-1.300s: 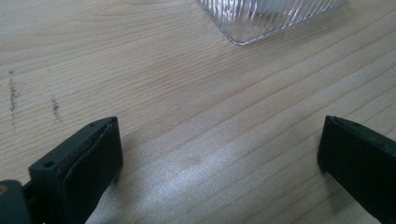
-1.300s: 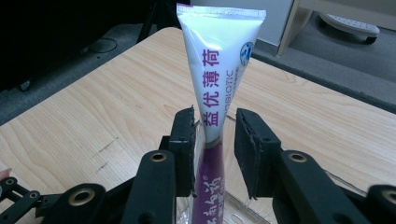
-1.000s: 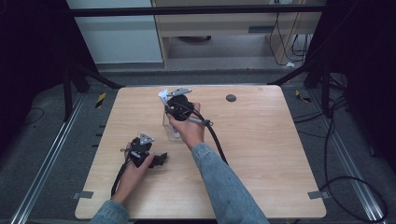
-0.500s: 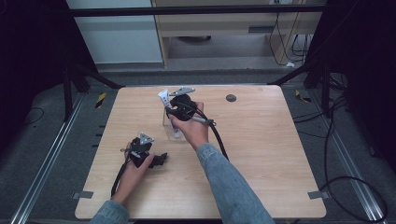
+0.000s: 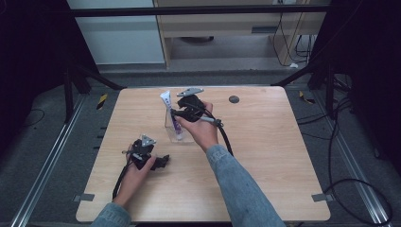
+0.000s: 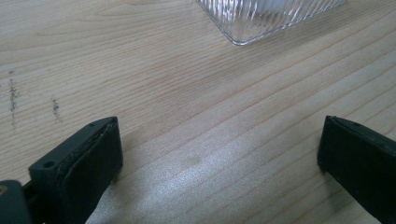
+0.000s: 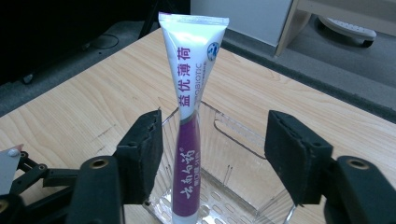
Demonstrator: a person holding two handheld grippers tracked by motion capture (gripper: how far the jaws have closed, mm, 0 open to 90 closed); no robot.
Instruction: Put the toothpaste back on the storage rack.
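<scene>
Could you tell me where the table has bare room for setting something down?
The table's right half is bare, except a small dark disc near the far edge. It's crowded around the clear container holding the toothpaste tube, and by the left tool.

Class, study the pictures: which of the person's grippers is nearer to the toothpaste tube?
Right. The right gripper has its open jaws either side of the toothpaste tube standing in the clear container; the left gripper rests well short of it.

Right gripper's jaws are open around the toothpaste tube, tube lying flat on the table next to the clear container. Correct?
Not quite. The toothpaste tube isn't lying flat beside the clear container: it stands upright inside it, as the right gripper view shows. The rest holds: the right gripper has its jaws open, one on each side of the tube, not touching it.
</scene>
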